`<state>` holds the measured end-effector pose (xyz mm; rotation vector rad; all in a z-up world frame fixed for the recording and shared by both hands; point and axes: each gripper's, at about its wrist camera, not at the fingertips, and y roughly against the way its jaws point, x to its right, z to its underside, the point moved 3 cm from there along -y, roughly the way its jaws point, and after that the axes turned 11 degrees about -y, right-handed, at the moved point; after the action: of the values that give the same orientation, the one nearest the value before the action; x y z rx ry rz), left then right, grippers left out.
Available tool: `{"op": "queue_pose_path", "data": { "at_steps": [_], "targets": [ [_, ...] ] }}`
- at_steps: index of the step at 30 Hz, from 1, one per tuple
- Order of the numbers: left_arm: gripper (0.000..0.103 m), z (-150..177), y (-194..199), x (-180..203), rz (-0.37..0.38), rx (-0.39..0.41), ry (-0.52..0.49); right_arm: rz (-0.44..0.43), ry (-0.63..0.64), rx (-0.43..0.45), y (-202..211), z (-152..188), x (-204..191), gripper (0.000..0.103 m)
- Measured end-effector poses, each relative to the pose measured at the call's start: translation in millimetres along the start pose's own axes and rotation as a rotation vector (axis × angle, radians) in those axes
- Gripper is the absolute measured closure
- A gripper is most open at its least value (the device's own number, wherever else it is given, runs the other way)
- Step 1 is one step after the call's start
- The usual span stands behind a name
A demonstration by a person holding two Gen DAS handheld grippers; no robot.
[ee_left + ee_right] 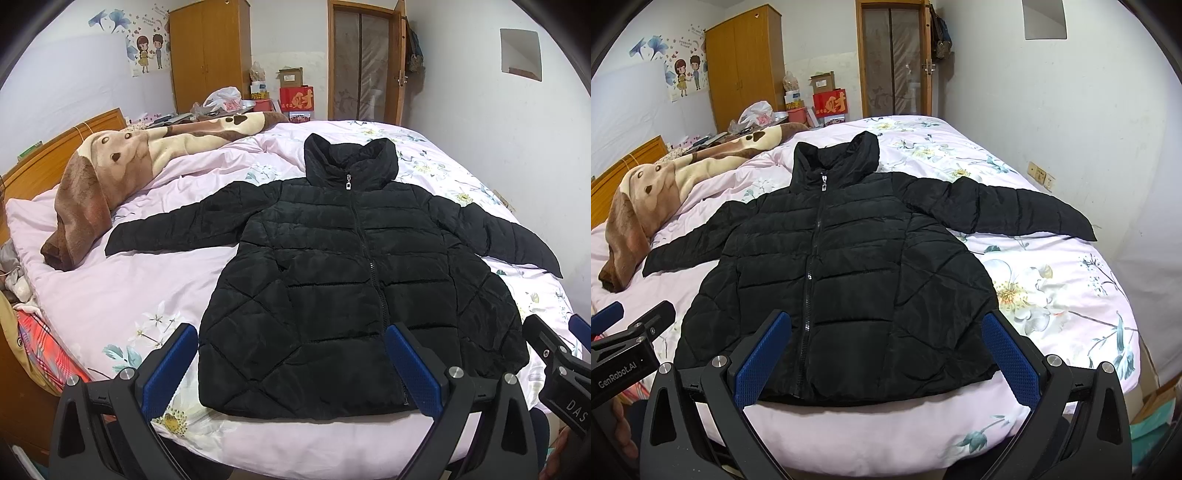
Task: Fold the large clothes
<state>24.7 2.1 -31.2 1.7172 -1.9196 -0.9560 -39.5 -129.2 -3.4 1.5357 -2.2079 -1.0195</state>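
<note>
A black quilted puffer jacket (332,280) lies flat and zipped on the bed, front up, collar at the far end, both sleeves spread out to the sides. It also shows in the right wrist view (846,273). My left gripper (291,365) is open and empty, held above the jacket's hem near its left half. My right gripper (886,354) is open and empty, above the hem near the right half. The right gripper also shows at the edge of the left wrist view (554,350), and the left gripper in the right wrist view (631,321).
The bed has a pink floral cover (122,295). A brown and cream blanket (110,173) lies heaped at the left by the wooden headboard (55,147). A wardrobe (208,51), boxes (295,96) and a door (362,62) stand beyond the bed. The wall (1071,129) runs along the right side.
</note>
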Motion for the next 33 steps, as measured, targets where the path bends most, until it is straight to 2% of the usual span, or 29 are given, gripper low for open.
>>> {"op": "queue_pose_path", "data": {
  "at_steps": [26,33],
  "targets": [
    [0.0,0.8,-2.4,-0.1,0.002,-0.007,0.003,0.006,0.003,0.001,-1.2,-0.2,0.0,0.0],
    [0.001,3.5,-13.4,-3.5,0.008,-0.017,0.002,0.015,0.008,-0.009,-9.5,0.7,-0.5,0.0]
  ]
}}
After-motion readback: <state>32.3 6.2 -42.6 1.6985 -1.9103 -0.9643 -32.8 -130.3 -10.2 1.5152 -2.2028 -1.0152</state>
